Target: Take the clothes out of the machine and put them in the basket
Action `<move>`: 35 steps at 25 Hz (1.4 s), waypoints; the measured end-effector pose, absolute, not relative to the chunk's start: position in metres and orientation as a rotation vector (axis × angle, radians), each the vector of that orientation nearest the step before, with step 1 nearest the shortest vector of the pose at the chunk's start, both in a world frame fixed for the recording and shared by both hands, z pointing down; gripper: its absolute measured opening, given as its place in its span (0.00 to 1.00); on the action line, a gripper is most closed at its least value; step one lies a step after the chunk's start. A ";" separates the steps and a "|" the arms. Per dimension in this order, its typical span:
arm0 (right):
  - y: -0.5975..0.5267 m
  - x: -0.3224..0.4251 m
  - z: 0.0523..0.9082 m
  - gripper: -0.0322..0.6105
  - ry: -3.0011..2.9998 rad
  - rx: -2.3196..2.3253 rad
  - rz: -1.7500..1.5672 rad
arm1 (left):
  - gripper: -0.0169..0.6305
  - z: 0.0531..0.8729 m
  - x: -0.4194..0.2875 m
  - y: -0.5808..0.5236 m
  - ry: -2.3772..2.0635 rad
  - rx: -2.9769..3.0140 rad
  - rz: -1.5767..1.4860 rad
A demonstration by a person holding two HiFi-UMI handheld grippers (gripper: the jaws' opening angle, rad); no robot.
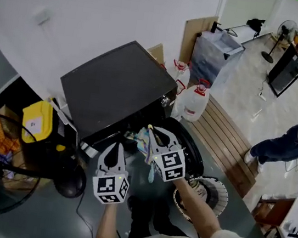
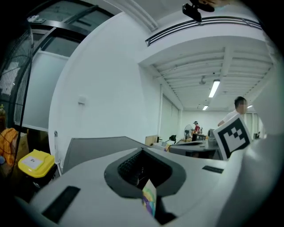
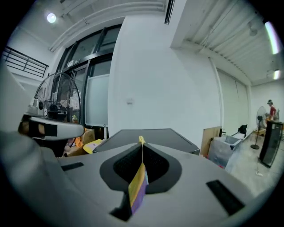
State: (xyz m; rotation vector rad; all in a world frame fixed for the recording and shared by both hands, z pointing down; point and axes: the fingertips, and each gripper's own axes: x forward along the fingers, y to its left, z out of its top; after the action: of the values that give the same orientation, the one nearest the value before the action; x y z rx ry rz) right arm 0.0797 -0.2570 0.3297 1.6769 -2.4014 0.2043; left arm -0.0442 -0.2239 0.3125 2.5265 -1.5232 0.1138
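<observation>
Left gripper (image 1: 115, 147), right gripper (image 1: 152, 133) centre frame: jaws of both clamped tight, each pinching cloth (image 1: 142, 140). Cloth over machine (image 1: 115, 83) opening, likely two-handed grip to clear rim. Basket (image 1: 220, 188) lower right, not yet reached.

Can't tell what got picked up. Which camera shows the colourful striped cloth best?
Right gripper view: the colourful striped cloth stands pinched between its jaws. Left gripper view shows one corner; head view, a small scrap.

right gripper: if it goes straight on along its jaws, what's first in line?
Likely the machine's dark panel, just past the right gripper, which is shut on a colourful cloth. If it clears that, the white wall behind. Depth is unclear.
</observation>
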 end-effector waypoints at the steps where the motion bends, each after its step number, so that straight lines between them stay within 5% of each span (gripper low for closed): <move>1: -0.250 0.081 0.317 0.09 -2.414 1.672 0.191 | 0.05 0.301 -0.043 -0.218 -1.531 2.535 0.108; 16: -0.170 0.117 0.131 0.09 -2.537 1.756 -0.069 | 0.05 0.173 -0.007 -0.164 -1.528 2.691 -0.011; 35: -0.047 0.226 0.105 0.09 -1.952 2.422 -0.100 | 0.05 0.142 0.135 -0.136 -0.696 3.058 -0.044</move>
State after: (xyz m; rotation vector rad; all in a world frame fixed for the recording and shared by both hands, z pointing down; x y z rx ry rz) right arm 0.2260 -0.0466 0.1049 2.4219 -1.9520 -0.0998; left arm 0.1349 -0.1364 0.1424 3.0577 -0.6963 -0.0444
